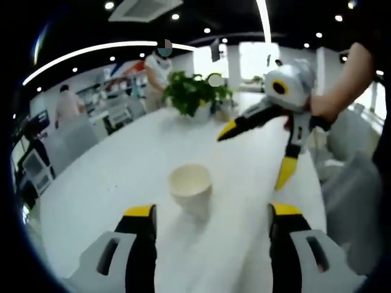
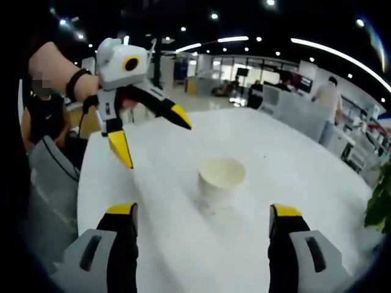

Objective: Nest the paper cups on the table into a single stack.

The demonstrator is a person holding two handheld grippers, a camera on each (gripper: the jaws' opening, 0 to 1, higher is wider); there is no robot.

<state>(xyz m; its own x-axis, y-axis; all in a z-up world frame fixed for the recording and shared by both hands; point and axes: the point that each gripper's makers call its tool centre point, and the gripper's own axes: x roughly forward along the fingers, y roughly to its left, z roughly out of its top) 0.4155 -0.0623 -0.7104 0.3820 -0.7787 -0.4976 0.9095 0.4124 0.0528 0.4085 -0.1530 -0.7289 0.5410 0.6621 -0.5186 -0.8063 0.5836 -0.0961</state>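
Left gripper view: gripper (image 1: 211, 210) wide, empty.

The plant (image 2: 380, 210) is cut off at the edge — distant people (image 1: 66, 105) are blurred.

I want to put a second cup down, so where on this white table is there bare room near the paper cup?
The white table is bare on both sides of the cream paper cup and beyond it, up to the green potted plant. In the right gripper view, the stretch behind the cup lies open too. It is tighter where the left gripper hangs.
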